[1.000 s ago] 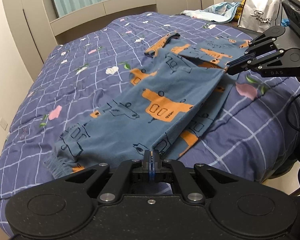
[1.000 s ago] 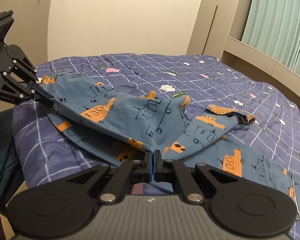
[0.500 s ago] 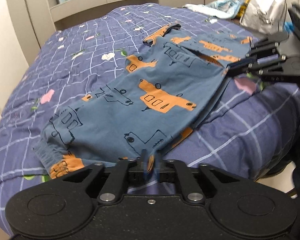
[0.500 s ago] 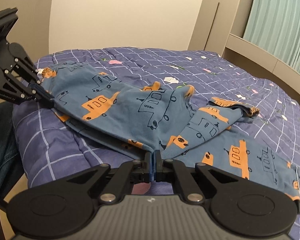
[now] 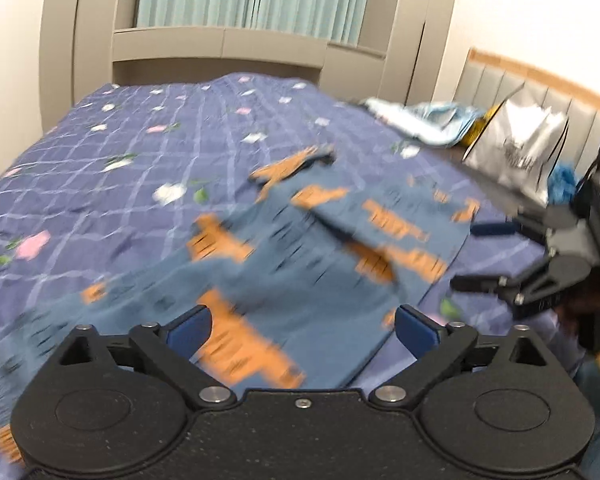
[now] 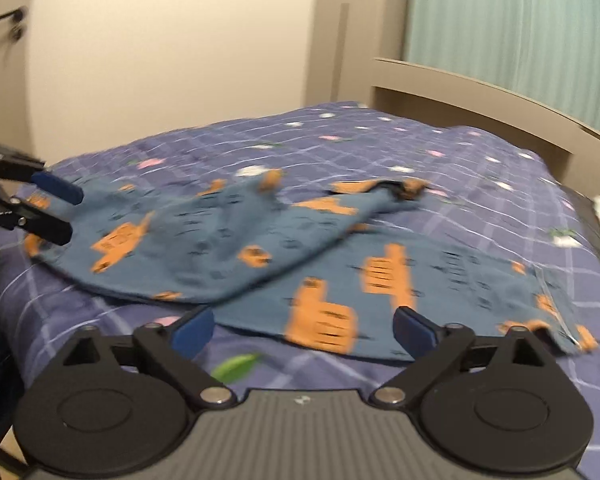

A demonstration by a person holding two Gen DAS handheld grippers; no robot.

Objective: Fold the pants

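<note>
The blue pants with orange truck prints [image 5: 300, 264] lie on the bed, one leg folded over the other; they also show in the right wrist view [image 6: 260, 248]. My left gripper [image 5: 302, 330] is open and empty, just above the near edge of the pants. My right gripper [image 6: 304, 330] is open and empty above the near hem. Each gripper shows in the other's view: the right gripper [image 5: 488, 256] at the pants' right edge, the left gripper [image 6: 54, 214] at their left end, both with jaws apart. Both views are motion-blurred.
The bed has a purple checked quilt [image 5: 140, 152] with flowers. A white bag [image 5: 520, 148] and light blue clothes [image 5: 428, 120] lie near the headboard. A beige window ledge [image 5: 220, 44] with curtains runs along the far side. A door [image 6: 4, 40] is at left.
Both grippers have opened and let go of the pants. The lifted cloth has dropped flat onto the bed. Both grippers have pulled back and tilted upward.
</note>
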